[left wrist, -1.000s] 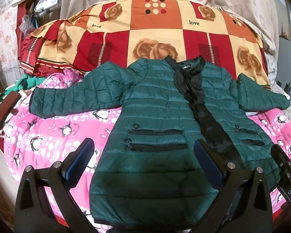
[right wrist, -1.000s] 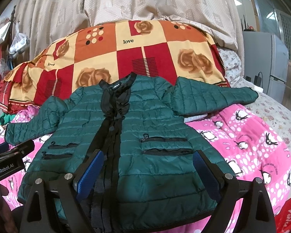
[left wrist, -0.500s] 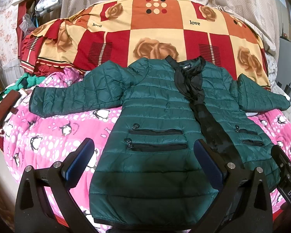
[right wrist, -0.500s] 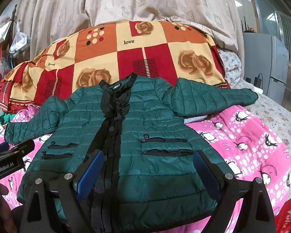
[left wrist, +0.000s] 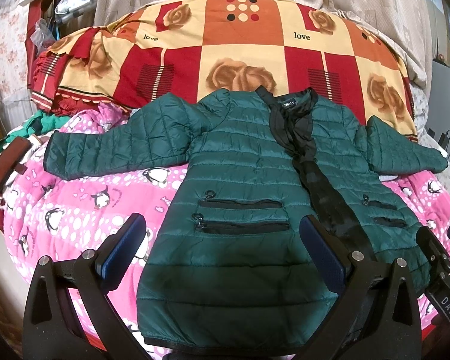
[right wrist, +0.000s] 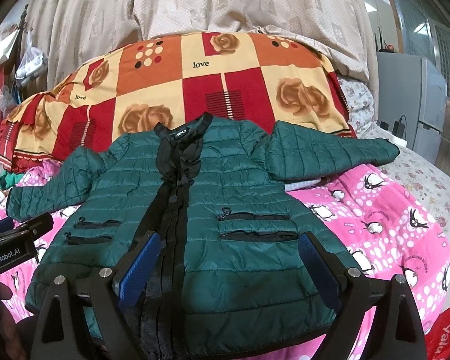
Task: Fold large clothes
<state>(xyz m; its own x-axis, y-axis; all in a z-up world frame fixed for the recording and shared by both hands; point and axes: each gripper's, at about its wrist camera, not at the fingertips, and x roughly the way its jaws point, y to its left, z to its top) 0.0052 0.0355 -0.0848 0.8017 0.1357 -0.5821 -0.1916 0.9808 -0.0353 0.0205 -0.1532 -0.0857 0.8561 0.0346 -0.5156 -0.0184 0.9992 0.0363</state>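
Both wrist cameras look forward, close over the hem, sharing the jacket (left wrist: 243, 186).

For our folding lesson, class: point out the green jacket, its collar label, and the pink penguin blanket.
green jacket (left wrist: 240, 162): left wrist view, on the quilted chest panel.
collar label (right wrist: 180, 134): right wrist view, on the small tag inside the neckline.
pink penguin blanket (right wrist: 384, 210): right wrist view, on bare fabric beside the jacket.

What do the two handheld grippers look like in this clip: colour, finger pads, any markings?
Both are matte black frames with silver bolt heads and ribbed blue pads on the inner finger faces. The left gripper shows white "GenRobot.AI" lettering on its side in the right wrist view; the right gripper shows "DAS" in the left wrist view. No cables or sleeves visible.
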